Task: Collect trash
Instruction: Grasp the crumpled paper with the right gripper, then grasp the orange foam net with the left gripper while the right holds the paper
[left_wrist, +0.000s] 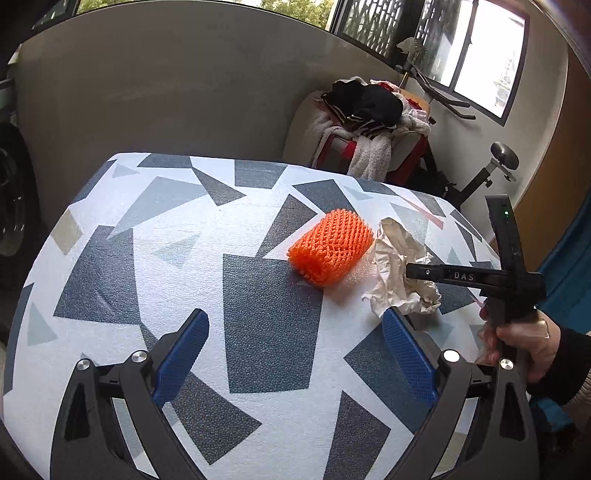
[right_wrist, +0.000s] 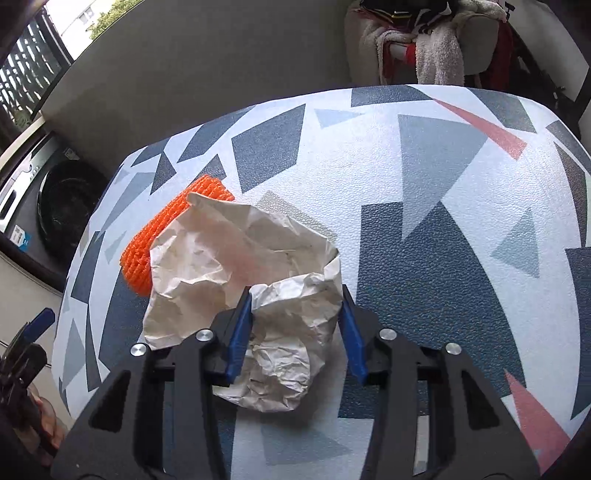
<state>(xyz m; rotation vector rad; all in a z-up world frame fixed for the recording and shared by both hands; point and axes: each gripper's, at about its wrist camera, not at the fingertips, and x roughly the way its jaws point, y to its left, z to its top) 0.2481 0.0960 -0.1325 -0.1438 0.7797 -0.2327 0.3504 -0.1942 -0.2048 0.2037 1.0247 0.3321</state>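
A crumpled white paper lies on the patterned table; it also shows in the left wrist view. An orange foam net sleeve lies just left of it, partly hidden behind the paper in the right wrist view. My right gripper has its blue pads on both sides of the paper's near part, still apart, not pressing it flat. Its body shows in the left wrist view. My left gripper is open and empty above the table, short of the net.
A chair piled with clothes and towels stands behind the table. A washing machine is at the left. An exercise bike stands at the right by the window. A grey wall panel runs behind the table.
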